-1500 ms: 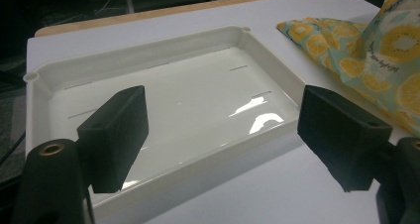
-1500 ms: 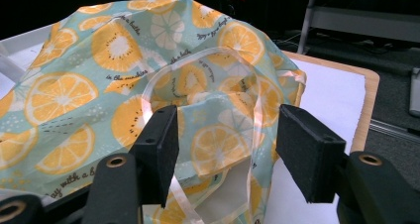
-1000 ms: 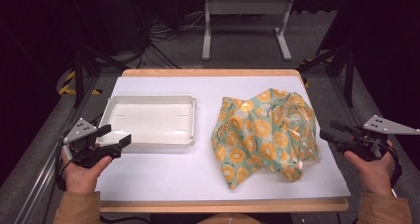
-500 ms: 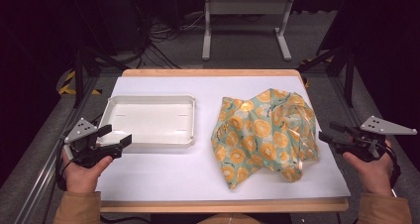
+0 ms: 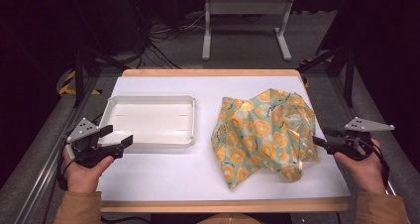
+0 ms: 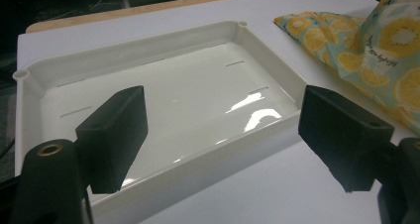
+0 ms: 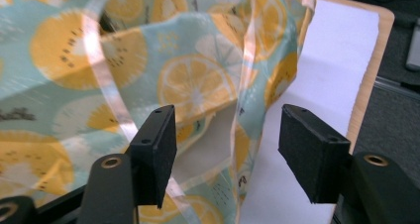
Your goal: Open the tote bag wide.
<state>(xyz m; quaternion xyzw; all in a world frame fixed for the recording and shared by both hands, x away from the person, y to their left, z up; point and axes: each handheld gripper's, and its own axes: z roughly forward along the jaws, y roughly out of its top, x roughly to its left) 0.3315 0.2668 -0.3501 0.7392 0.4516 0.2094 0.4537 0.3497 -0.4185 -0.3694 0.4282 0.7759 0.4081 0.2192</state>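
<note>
— So where does the right gripper (image 5: 321,137) stand?

— Its jaws are apart with nothing pressed between them; they have just been narrowing slightly from a wider gape. In the right gripper view a fold of the cloth (image 7: 148,65) lies straight ahead of the pads, its pale hem running down between them but touching neither

— And where should it bite?

— Right in front, at that folded edge nearest the tips. I'd push forward until the hem sits deep between the pads, then close on one or two layers only. Grabbing the whole bunch would likely drag the heap instead of opening it

— How low should it go?

— Low enough that the lower pad slides under the edge, I'd judge, skimming the white table (image 5: 163,169) without digging in

— What about the left gripper (image 5: 118,138)?

— It is also spread wide and holds nothing. Just ahead of its jaws is the white tray (image 6: 163,90), and off to the far side of that lies the cloth (image 6: 366,50), well apart from it

— So it waits?

— Probably; once the right one has an edge lifted, the left can cross past the tray to take a second corner
</note>
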